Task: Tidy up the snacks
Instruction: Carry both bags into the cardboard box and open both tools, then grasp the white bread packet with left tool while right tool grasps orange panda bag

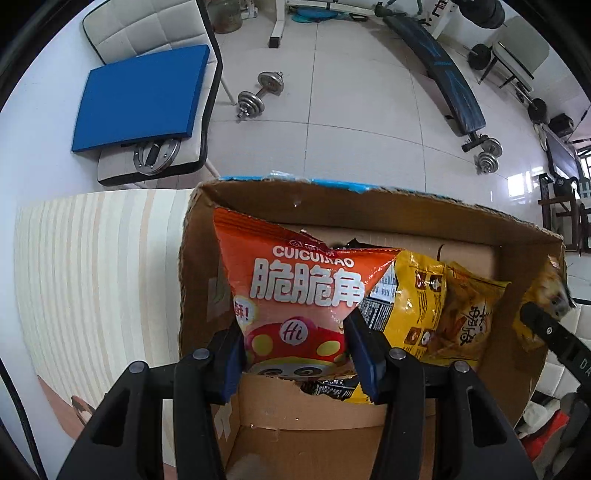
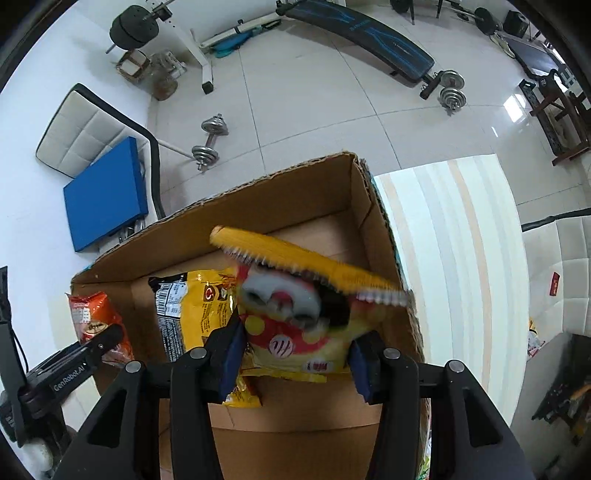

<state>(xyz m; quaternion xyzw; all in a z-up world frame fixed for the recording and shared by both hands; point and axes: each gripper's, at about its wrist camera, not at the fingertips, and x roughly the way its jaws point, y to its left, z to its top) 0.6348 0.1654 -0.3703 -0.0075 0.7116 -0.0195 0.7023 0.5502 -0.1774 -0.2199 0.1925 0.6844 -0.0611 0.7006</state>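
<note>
Left gripper (image 1: pixel 295 354) pinches the lower part of an orange bag (image 1: pixel 295 284), its blue pads pressed into both sides, and holds the bag upright at the left end of a cardboard box (image 1: pixel 369 206); in the right wrist view that bag (image 2: pixel 98 321) and the left gripper (image 2: pixel 92 350) show at the box's left corner. Just right of the orange bag, inside the box (image 2: pixel 280 199), a yellow pack (image 1: pixel 410 299) with a black barcode panel stands against it, and a second yellow pack (image 1: pixel 469 314) with brush lettering leans beside that. Right gripper (image 2: pixel 295 354) clamps a blurred yellow bag (image 2: pixel 295 321) with a red and white cartoon face, held over the right end of the box, its crimped top edge tilted. In the left wrist view the right gripper's finger (image 1: pixel 550 332) shows at the box's right wall. The box sits on a striped cloth (image 2: pixel 454 258). Beyond lie a blue cushion (image 1: pixel 144 96) on a chair, a dumbbell (image 1: pixel 258 92) on the tiled floor, and a bench (image 2: pixel 362 33).
</note>
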